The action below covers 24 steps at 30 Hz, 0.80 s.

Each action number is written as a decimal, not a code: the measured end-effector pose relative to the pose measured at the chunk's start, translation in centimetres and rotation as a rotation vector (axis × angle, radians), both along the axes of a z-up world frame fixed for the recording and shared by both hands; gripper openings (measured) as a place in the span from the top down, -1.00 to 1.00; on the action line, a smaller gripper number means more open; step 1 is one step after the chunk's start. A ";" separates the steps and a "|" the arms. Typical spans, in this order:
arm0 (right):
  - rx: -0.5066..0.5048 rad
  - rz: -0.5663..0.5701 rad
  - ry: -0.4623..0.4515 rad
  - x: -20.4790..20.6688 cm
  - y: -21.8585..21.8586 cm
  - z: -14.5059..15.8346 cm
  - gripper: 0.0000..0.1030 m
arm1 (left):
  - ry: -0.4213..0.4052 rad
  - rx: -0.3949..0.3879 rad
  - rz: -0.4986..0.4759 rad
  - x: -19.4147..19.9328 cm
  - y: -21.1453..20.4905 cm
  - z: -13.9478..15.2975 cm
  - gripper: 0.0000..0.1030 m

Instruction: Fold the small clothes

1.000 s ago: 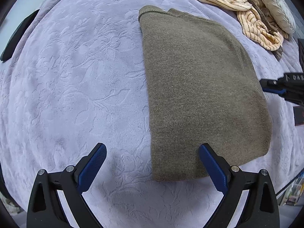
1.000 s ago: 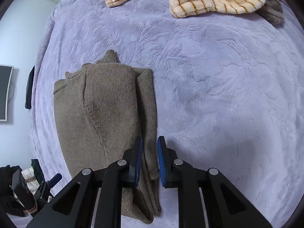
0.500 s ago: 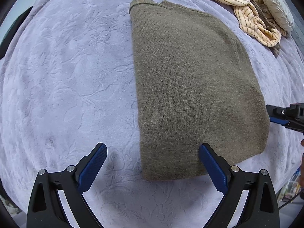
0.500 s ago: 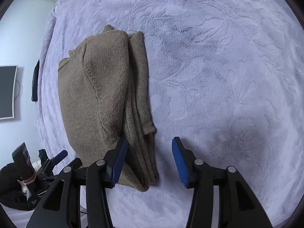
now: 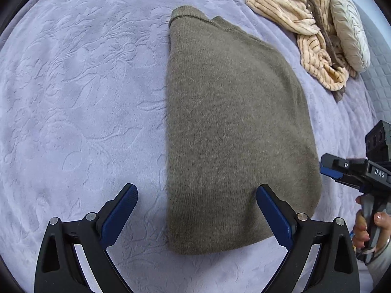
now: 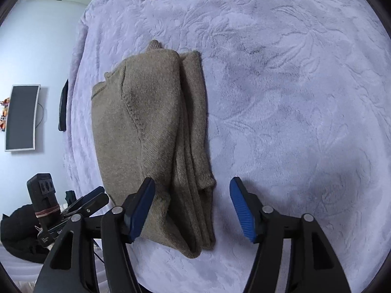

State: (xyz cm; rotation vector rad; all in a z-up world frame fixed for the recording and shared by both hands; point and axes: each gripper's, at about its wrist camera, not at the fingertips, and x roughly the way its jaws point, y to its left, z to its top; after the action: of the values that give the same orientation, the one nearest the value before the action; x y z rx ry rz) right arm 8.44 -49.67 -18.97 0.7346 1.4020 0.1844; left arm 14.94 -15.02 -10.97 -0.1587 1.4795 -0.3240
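Folded sweater [image 5: 234, 131] on bed [image 5: 80, 97]. Left gripper [image 5: 196, 195] fingers wide, empty, at its 6 o'clock edge; right gripper [image 6: 192, 189] fingers, just opening, straddle its loose folds.

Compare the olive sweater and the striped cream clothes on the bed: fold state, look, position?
The olive sweater is folded into a neat flat rectangle; the striped cream clothes lie crumpled in a heap. The sweater is plain olive knit; the heap is cream with thin dark stripes. The sweater lies just ahead of both claws; the heap sits at the far edge. Both rest on the lavender blanket.
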 end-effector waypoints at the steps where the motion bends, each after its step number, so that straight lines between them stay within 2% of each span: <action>1: 0.006 0.001 -0.015 0.4 -0.1 0.1 -0.37 | 0.002 -0.017 -0.001 0.1 0.1 -0.1 -0.90; 5: 0.031 0.007 -0.042 2.2 -0.5 -0.2 -0.37 | 0.027 -0.071 -0.015 0.6 0.8 -0.8 -0.90; 12: 0.099 0.032 -0.018 5.7 -0.1 -3.0 -0.38 | 0.058 -0.167 -0.068 0.9 -0.3 -2.2 -0.90; 16: 0.139 0.063 -0.018 7.4 0.0 -4.5 -0.55 | 0.074 -0.193 -0.100 1.3 -1.4 -3.1 -0.90; 22: 0.229 0.141 -0.086 9.9 1.5 -3.4 -0.58 | 0.073 -0.205 -0.093 1.9 -1.9 -3.1 -0.90; 24: 0.203 0.200 -0.094 10.7 2.4 -3.0 -0.58 | 0.065 -0.226 -0.091 1.9 -1.7 -2.7 -0.90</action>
State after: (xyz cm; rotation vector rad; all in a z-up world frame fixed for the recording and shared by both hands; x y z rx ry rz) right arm 19.15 -47.27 -22.01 0.7414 1.3783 0.5175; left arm 16.81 -16.77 -13.70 -0.2855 1.5150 -0.5640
